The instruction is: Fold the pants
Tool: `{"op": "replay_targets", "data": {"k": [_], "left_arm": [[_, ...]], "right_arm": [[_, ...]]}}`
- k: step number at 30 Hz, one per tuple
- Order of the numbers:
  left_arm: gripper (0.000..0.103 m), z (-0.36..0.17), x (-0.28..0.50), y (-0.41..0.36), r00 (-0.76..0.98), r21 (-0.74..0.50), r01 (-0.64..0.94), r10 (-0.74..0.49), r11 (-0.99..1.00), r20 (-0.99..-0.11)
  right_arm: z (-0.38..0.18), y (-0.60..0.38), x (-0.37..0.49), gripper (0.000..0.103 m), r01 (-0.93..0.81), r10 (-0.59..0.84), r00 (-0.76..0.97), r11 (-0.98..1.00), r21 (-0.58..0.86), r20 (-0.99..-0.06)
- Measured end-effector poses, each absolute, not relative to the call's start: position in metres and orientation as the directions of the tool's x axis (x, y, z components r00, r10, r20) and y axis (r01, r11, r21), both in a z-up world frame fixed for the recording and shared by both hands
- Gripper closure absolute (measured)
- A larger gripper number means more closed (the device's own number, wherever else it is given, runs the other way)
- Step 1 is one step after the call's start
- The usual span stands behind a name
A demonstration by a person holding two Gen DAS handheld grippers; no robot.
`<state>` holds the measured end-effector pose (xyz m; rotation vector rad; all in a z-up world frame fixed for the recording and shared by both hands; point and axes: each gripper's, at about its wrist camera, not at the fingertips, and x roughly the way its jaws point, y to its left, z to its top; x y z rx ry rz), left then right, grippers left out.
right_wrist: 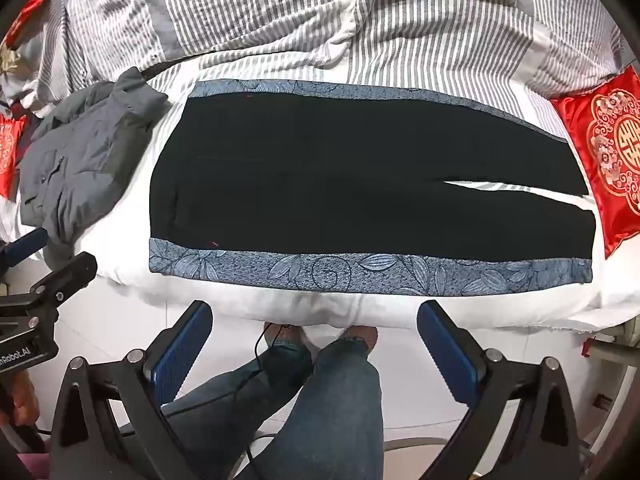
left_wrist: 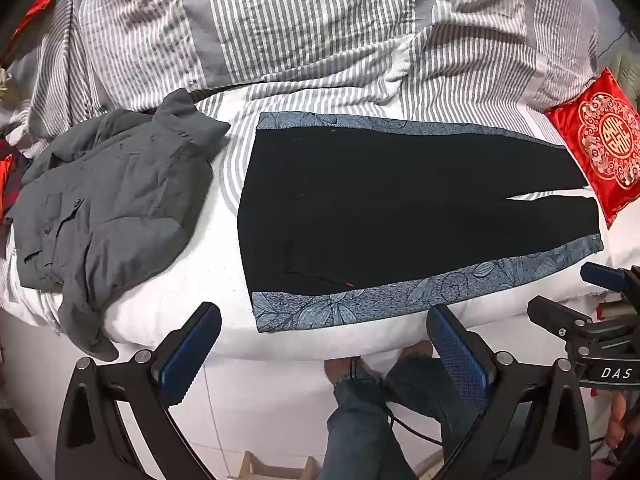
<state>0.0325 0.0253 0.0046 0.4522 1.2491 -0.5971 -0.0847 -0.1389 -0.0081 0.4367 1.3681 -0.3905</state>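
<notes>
From the left wrist camera, the left gripper [left_wrist: 322, 344] hangs with its jaws spread wide and nothing between them, its ribbed blue pads [left_wrist: 192, 350] framing the lower part of the picture above the floor. The pants [left_wrist: 400, 208] lie flat across the middle of the frame on the white sheet [left_wrist: 192, 296] of the bed, waist toward the left and the two legs running right, with a thin sliver of sheet showing between the leg ends. They are smooth black cloth with a blue-grey leaf-patterned band along each long edge. At left centre sits a rumpled grey shirt [left_wrist: 108, 208] with buttons and a pocket flap, well apart from the pants. A striped grey-and-white quilt [left_wrist: 312, 28] is bunched across the top. A glossy red cushion [left_wrist: 600, 144] with gold embroidery lies at the right edge, just beside the leg ends. This view alone shows the right gripper [left_wrist: 592, 292] side-on at lower right.

From the right wrist camera, the right gripper [right_wrist: 314, 342] is likewise released and empty. The pants [right_wrist: 340, 184] fill the centre, closer and wider, and the scrollwork in the lower band reads clearly. Here the left gripper [right_wrist: 48, 256] pokes in at lower left, and the person's jeans [right_wrist: 332, 400] and brown shoes [right_wrist: 362, 334] stand in the lower middle against the bed edge.
</notes>
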Motion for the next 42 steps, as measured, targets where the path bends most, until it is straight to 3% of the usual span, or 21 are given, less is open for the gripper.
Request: {"op": "replay_targets", "data": {"k": [27,42], "left_arm": [[0.0,0.004,0.046,0.037,0.21,-0.002,0.629,-0.172,0.778,-0.962],[0.0,0.001,0.043,0.03,0.207,0.008,0.633,-0.159,0.774,-0.965]], "right_arm": [[-0.012,-0.127,-0.075,0.001,0.486,-0.033,0.23,0.87,0.085,-0.973],[-0.018,-0.13,-0.08,0.001,0.505,-0.006,0.142,0.86,0.067,-0.99]]}}
